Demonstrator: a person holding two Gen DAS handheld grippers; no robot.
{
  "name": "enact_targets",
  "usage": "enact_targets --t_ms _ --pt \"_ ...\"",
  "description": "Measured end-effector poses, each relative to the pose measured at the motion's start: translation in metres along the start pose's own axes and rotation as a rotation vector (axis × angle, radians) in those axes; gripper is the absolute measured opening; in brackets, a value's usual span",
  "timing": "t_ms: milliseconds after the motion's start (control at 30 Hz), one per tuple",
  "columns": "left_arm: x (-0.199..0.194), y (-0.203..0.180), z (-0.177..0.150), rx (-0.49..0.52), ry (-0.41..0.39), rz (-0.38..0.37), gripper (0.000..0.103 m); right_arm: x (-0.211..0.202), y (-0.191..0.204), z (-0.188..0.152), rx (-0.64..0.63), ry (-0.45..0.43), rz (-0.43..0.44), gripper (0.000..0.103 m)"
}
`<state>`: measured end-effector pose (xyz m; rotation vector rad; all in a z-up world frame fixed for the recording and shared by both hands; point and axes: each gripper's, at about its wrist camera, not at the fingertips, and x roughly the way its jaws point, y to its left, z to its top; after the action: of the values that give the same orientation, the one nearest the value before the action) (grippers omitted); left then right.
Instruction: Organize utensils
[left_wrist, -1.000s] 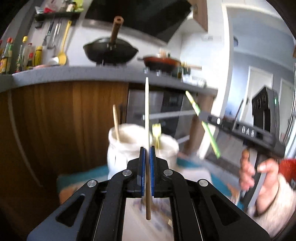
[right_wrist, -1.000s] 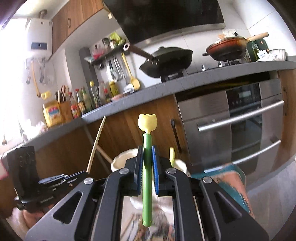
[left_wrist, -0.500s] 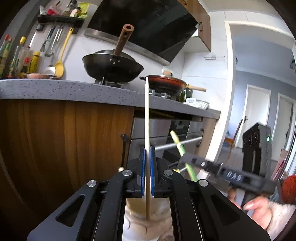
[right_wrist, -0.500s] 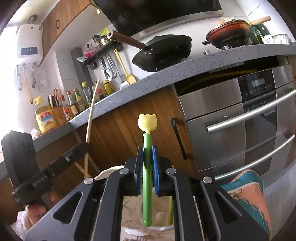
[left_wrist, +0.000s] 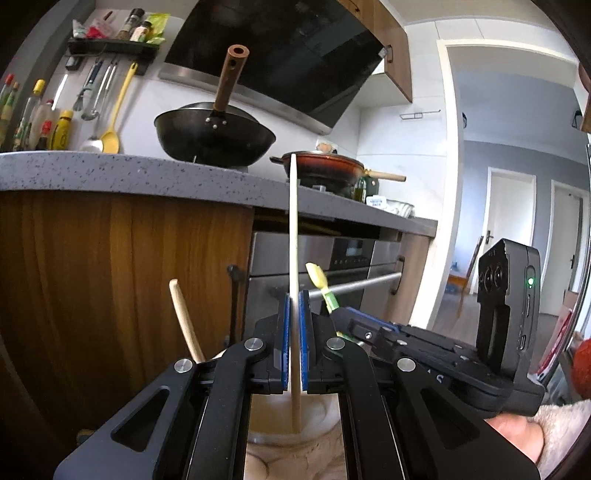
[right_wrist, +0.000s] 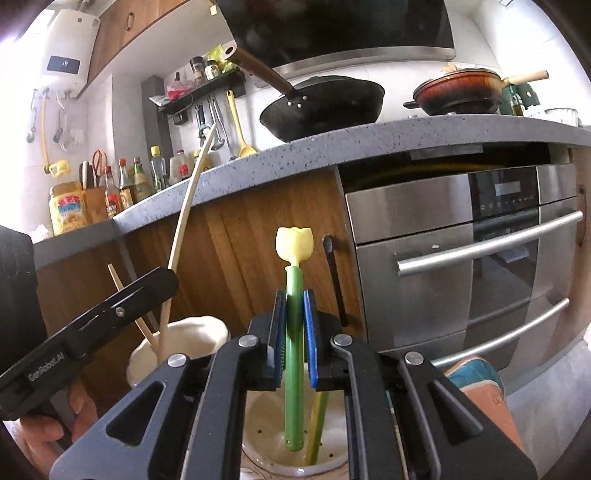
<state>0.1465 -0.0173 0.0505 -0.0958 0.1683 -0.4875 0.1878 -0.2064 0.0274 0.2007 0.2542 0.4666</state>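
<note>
Chopstick (left_wrist: 293, 229) upright at frame centre, clamped in left hand-held gripper (left_wrist: 293, 343); green utensil (right_wrist: 294, 332) clamped in right hand-held gripper (right_wrist: 294, 343). Both now lowered from in front of holder (right_wrist: 295, 435) to directly above; ready for release.

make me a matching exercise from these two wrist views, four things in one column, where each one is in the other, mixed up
Things:
1. wooden chopstick
2. green tulip-topped utensil
3. black wok
4. yellow ladle

Places:
A. on the stove
B. clamped in the right gripper
C. hanging from the wall rack
D. clamped in the left gripper

Pairs: 1-D, 2-B, 3-A, 4-C
</note>
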Motion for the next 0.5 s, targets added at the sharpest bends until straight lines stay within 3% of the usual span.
enact_targets --t_ms 167,500 --pt "-0.011 0.001 -0.007 0.001 0.008 0.016 0.005 -0.009 -0.002 -0.007 -0.027 0.007 -0.045 0.01" --pt "-0.03 -0.006 -0.02 0.046 0.083 0.057 0.005 -0.036 -0.009 -0.018 -0.006 0.013 -0.035 0.009"
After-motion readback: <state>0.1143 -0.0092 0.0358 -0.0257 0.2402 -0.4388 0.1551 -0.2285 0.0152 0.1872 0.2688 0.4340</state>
